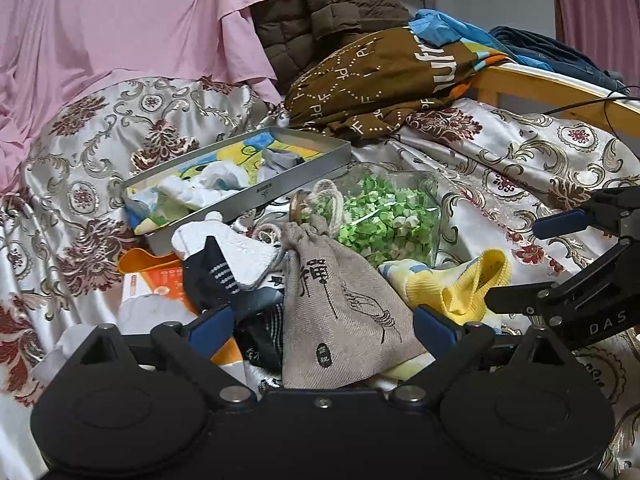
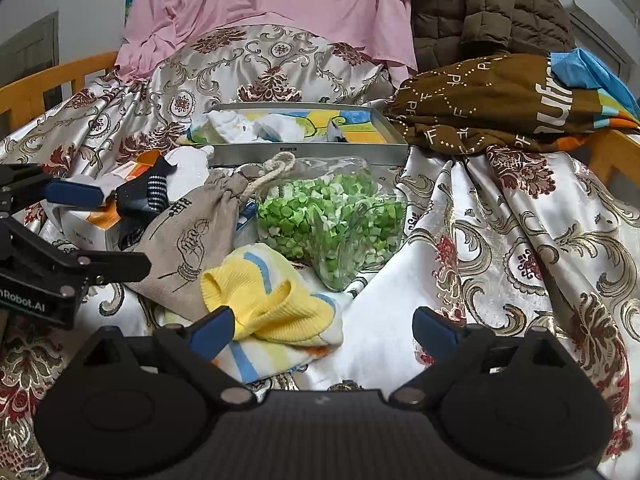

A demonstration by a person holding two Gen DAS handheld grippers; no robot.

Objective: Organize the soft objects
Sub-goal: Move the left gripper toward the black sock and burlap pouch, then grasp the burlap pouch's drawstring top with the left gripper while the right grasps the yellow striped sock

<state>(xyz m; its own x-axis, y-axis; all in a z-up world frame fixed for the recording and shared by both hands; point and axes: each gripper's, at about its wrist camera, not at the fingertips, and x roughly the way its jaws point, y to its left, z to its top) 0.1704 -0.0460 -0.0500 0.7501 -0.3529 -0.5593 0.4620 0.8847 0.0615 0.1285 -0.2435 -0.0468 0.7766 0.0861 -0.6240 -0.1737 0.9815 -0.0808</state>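
A grey drawstring pouch [image 1: 344, 304] with black drawings lies between the open fingers of my left gripper [image 1: 324, 330]; it also shows in the right wrist view [image 2: 192, 236]. A yellow striped sock [image 2: 264, 304] lies just in front of my open right gripper [image 2: 324, 330], by its left finger; it also shows in the left wrist view [image 1: 456, 284]. A navy and white sock [image 1: 228, 260] lies left of the pouch. A metal tray [image 1: 280, 184] behind holds several small cloths. My right gripper shows at the right of the left wrist view [image 1: 516, 264].
A clear jar of green paper stars [image 2: 332, 220] lies on its side between tray and sock. An orange and white box [image 1: 160, 280] sits at left. A brown printed cloth [image 2: 488, 100], a brown quilted jacket [image 2: 492, 4] and a pink sheet [image 2: 280, 0] lie behind. A wooden rail [image 1: 552, 92] runs at right.
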